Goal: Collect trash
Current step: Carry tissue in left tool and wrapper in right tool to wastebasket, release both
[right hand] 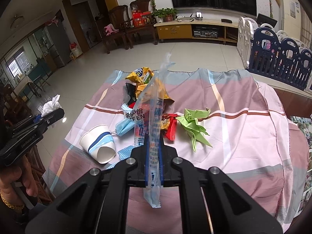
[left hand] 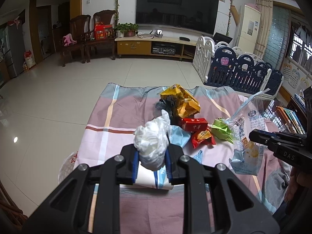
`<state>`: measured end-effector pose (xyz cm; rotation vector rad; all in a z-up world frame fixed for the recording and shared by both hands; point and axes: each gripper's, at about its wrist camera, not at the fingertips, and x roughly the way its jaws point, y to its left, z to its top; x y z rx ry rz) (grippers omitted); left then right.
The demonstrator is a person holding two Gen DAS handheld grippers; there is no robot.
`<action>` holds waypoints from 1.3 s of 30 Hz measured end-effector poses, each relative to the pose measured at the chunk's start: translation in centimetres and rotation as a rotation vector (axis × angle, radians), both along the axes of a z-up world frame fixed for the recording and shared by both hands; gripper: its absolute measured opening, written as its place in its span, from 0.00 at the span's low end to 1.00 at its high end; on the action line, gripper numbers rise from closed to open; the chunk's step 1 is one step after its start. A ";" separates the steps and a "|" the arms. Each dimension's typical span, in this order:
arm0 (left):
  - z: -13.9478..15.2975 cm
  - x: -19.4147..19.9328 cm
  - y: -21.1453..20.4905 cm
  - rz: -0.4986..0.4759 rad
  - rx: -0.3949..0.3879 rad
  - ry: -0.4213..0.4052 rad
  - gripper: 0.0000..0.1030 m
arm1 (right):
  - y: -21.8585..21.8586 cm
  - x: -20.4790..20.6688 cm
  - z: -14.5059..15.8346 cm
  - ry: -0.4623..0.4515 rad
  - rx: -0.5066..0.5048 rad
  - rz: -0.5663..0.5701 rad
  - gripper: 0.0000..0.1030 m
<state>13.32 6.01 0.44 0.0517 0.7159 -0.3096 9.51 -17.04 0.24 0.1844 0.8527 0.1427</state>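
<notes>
Gripping a crumpled white tissue, the left gripper has its jaws closed on it; the right gripper pinches a clear snack wrapper. Beyond, a paper cup and other wrappers lie on the cloth-covered worktop.

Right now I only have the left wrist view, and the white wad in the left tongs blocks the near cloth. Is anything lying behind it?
Observer: Yes, a paper cup lies on its side on the cloth, near the blue face mask.
Reviewer: Are the right tongs actually closed on that clear wrapper?
Observer: Yes. The right wrist view shows the right tongs pinching the clear wrapper edge-on between the blue pads.
</notes>
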 end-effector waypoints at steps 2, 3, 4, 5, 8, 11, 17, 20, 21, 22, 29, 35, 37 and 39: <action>0.0 0.0 0.0 0.000 0.000 0.001 0.22 | 0.0 0.0 0.0 0.001 0.003 0.000 0.08; 0.0 0.0 0.0 -0.001 0.001 0.002 0.22 | 0.0 0.0 0.0 0.002 0.004 0.000 0.08; 0.0 0.0 0.0 -0.002 0.002 0.003 0.22 | 0.0 0.0 0.0 0.000 0.008 0.000 0.08; 0.0 0.0 0.0 -0.003 0.002 0.005 0.22 | 0.0 0.0 0.1 -0.001 0.010 0.000 0.08; -0.1 0.0 -0.1 -0.005 0.003 0.006 0.22 | 0.3 0.0 0.1 0.000 0.009 0.006 0.08; 0.0 0.0 -0.1 -0.006 0.004 0.008 0.22 | 0.4 0.0 0.0 0.001 0.010 0.007 0.08; -0.2 0.2 -0.2 -0.002 0.016 0.019 0.22 | 0.4 -0.1 0.0 0.003 0.014 0.008 0.08; -0.3 0.6 0.2 0.014 0.022 0.032 0.22 | 0.4 -0.1 0.0 0.000 0.016 0.008 0.08; -0.3 0.9 0.4 0.022 0.026 0.035 0.22 | 0.4 -0.1 0.0 -0.002 0.017 0.008 0.08; -0.3 1.2 0.9 0.036 0.033 0.040 0.22 | 0.3 -0.1 0.0 -0.003 0.019 0.008 0.08; -0.6 4.8 8.7 0.251 0.001 0.114 0.22 | -0.1 0.0 0.1 -0.007 0.033 0.006 0.08; -1.1 6.7 14.5 0.413 0.017 0.149 0.22 | 0.1 -0.1 0.0 -0.007 0.035 0.012 0.08; -1.2 7.1 15.7 0.445 0.043 0.154 0.24 | 0.1 -0.2 0.0 -0.006 0.037 0.012 0.08; -1.4 7.3 17.3 0.495 0.031 0.159 0.25 | 0.2 -0.2 0.1 -0.009 0.036 0.015 0.08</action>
